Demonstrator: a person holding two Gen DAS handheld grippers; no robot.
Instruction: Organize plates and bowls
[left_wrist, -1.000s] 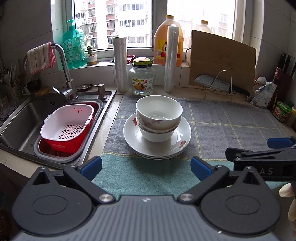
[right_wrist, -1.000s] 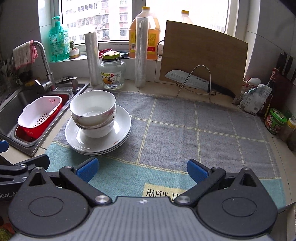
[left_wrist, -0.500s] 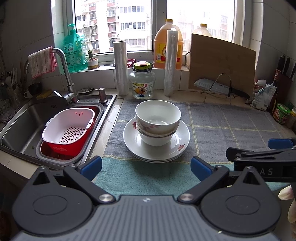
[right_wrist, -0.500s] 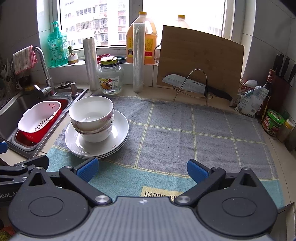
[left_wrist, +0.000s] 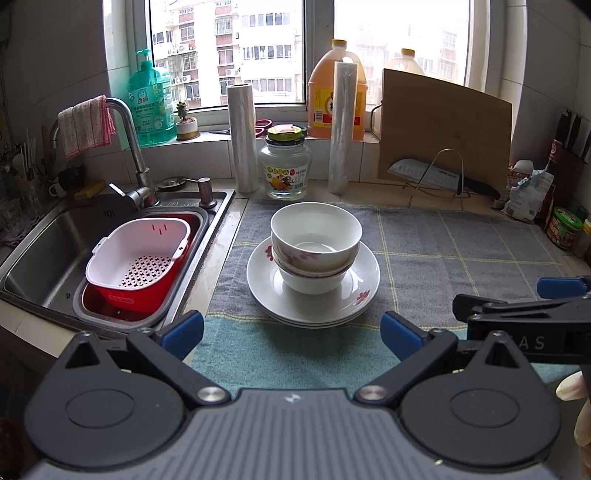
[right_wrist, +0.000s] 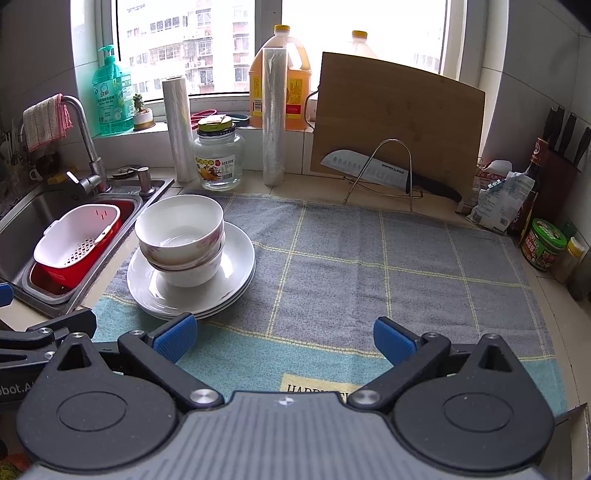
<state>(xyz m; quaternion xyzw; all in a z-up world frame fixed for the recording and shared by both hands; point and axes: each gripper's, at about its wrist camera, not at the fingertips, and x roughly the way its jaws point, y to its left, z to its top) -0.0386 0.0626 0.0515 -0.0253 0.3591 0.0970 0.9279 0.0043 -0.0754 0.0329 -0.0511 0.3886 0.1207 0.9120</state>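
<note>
Both cameras have backed off and risen a little since a second ago — the stack sits smaller and higher in each view; dishes themselves unmoved.

Left gripper (left_wrist: 291, 328): jaws wide open, nothing held, low centre of the left wrist view, short of the stack. Right gripper (right_wrist: 282, 334): jaws also wide open and empty, low centre of the right wrist view, over the teal band of the towel (right_wrist: 369, 266), with the stack off to its left.

Nested white bowls (left_wrist: 316, 238) sit upright inside one another on stacked white plates (left_wrist: 347, 295) with a red floral mark — all on the checked towel near its left edge, centre of the left view, left of centre in the right view (right_wrist: 180, 225).

Sink (left_wrist: 44, 240) at left holds a white colander (left_wrist: 138, 254) nested in a red basin (left_wrist: 110, 297). Glass jar (left_wrist: 284, 166) stands behind the stack, between two rolls of plastic wrap. Cutting board (right_wrist: 397, 125) leans at upper right of the desk, a cleaver (right_wrist: 369, 168) in a wire rack in front of it.
</note>
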